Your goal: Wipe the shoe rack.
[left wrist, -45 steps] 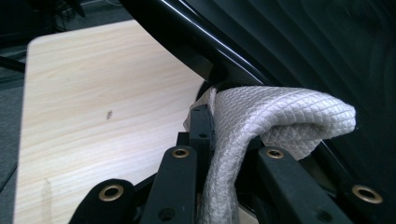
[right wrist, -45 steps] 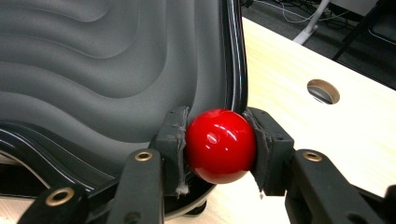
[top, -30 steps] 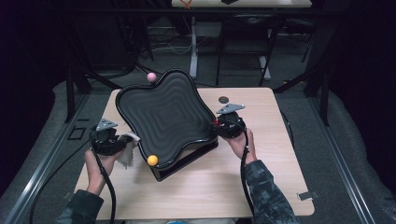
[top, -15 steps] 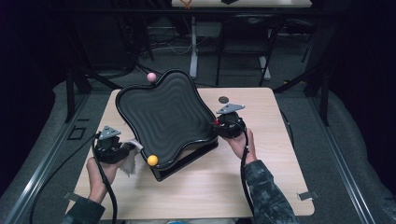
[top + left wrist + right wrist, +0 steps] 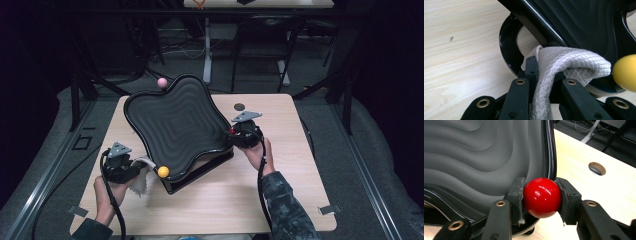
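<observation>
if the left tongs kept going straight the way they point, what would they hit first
Probably the black tray's raised edge just ahead of the cloth the left tongs hold, with the yellow ball off to one side; depth is unclear.

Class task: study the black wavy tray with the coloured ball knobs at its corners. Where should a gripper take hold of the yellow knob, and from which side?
Grip the yellow knob itself, across its round middle, coming from the table's near left edge: it juts outward off the tilted tray rim, free on that side. The right gripper holds the red knob likewise.
</observation>
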A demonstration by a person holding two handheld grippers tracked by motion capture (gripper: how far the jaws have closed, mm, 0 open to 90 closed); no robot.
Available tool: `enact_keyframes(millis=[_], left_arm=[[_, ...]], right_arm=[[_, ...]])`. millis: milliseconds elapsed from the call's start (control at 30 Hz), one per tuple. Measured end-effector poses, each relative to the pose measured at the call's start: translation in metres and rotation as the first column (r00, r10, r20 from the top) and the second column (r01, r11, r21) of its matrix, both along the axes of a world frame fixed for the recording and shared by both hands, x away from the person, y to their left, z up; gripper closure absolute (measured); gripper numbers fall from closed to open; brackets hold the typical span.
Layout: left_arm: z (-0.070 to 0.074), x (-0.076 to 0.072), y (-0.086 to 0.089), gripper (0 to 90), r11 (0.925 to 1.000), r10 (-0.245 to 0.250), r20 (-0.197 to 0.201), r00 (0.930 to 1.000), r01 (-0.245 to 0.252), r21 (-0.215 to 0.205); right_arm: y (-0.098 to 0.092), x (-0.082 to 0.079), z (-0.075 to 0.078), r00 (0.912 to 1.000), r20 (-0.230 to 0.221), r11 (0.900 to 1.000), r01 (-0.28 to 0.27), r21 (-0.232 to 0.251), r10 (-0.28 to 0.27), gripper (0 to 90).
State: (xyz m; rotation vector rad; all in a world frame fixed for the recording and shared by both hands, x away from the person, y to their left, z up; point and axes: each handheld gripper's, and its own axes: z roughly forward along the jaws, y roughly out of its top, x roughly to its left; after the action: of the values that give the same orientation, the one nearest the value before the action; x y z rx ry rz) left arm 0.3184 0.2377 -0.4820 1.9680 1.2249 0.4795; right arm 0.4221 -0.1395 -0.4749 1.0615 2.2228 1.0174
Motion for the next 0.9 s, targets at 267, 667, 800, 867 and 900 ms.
enact_keyframes(millis=[267,667,800,867,900], left_arm=[[-0.004,-0.008,-0.003,82.0,0.9998,-0.018,-0.014,0.9998,0.018,0.005],[-0.008,-0.016,-0.007,81.9,0.9994,-0.034,-0.028,0.999,0.034,0.002],[-0.01,-0.018,-0.008,82.0,0.9991,-0.043,-0.04,0.9983,0.043,-0.006],[-0.011,-0.019,-0.008,82.0,0.999,-0.045,-0.044,0.998,0.044,-0.012],[-0.011,-0.019,-0.008,81.9,0.9989,-0.044,-0.045,0.998,0.043,-0.016]], right_arm=[[0.0,0.0,0.0,1.0,-0.002,1.0,0.0,0.001,0.0,60.2],[0.0,0.0,0.0,1.0,-0.003,1.0,-0.006,0.005,0.006,60.2],[0.0,0.0,0.0,1.0,-0.002,1.0,-0.002,0.002,0.002,60.2],[0.0,0.0,0.0,1.0,-0.002,1.0,-0.004,0.003,0.004,60.2],[0.0,0.0,0.0,1.0,-0.003,1.0,-0.003,0.003,0.003,60.2]])
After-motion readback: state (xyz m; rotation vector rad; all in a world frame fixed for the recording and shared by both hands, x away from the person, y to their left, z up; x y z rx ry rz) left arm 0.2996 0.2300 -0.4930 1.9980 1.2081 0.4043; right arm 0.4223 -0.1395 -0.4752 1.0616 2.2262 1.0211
